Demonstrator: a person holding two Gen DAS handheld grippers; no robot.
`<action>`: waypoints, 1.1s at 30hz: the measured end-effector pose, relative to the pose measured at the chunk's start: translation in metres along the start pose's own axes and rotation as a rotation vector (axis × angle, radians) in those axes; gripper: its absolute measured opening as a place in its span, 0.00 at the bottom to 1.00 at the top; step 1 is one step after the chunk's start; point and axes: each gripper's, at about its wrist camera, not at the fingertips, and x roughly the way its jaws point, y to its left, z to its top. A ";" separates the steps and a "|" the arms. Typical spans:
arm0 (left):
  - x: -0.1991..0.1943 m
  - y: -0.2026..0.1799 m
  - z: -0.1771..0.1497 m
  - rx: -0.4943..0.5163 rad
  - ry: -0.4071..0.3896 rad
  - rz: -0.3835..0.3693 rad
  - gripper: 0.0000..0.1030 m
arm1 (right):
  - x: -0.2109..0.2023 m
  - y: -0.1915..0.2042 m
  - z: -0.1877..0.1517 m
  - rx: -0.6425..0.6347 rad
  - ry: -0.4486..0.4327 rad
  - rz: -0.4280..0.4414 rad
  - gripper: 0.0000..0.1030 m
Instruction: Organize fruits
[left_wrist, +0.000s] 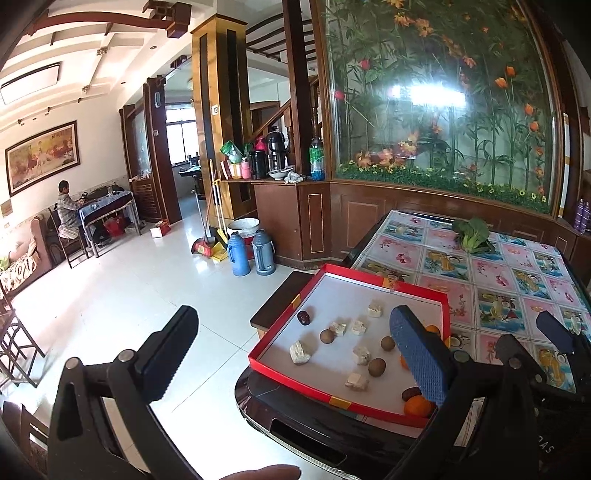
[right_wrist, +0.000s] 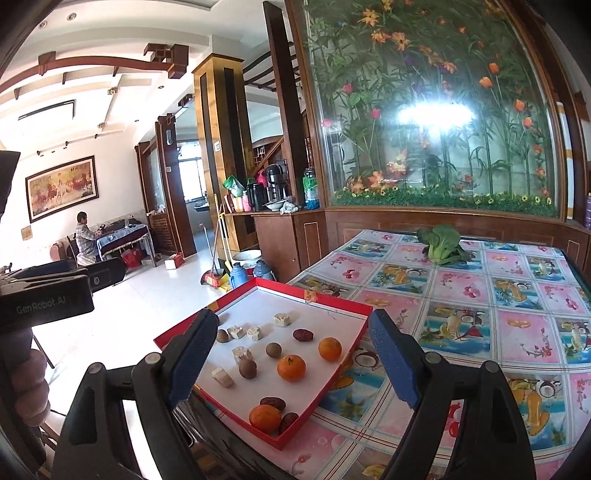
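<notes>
A red-rimmed tray (right_wrist: 354, 304) with a white floor sits at the table's near left corner; it also shows in the left wrist view (left_wrist: 332, 271). In it lie three oranges (right_wrist: 291, 367), several brown longans (right_wrist: 273, 349), dark red dates (right_wrist: 303, 335) and pale crumbly blocks (right_wrist: 242, 354). My right gripper (right_wrist: 295, 360) is open and empty, above the tray's near side. My left gripper (left_wrist: 295, 365) is open and empty, wide apart, straddling the tray's left edge; its right finger (left_wrist: 417, 354) hides part of the oranges (left_wrist: 417, 406).
The table wears a floral patchwork cloth (right_wrist: 480, 314). A green leafy vegetable (right_wrist: 441, 245) lies at its far side. A wooden partition with a flower mural (right_wrist: 424, 110) stands behind. Blue thermos flasks (left_wrist: 238, 253) and brooms stand on the tiled floor left of the table.
</notes>
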 end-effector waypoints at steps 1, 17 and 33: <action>0.002 0.001 -0.001 -0.004 0.004 0.003 1.00 | 0.001 0.000 -0.001 -0.002 0.004 -0.001 0.82; 0.014 0.008 -0.009 -0.002 0.040 0.013 1.00 | 0.007 0.012 -0.006 -0.035 0.027 -0.003 0.82; 0.012 0.020 -0.007 -0.013 0.035 -0.009 1.00 | 0.012 0.030 -0.001 -0.076 0.013 -0.027 0.82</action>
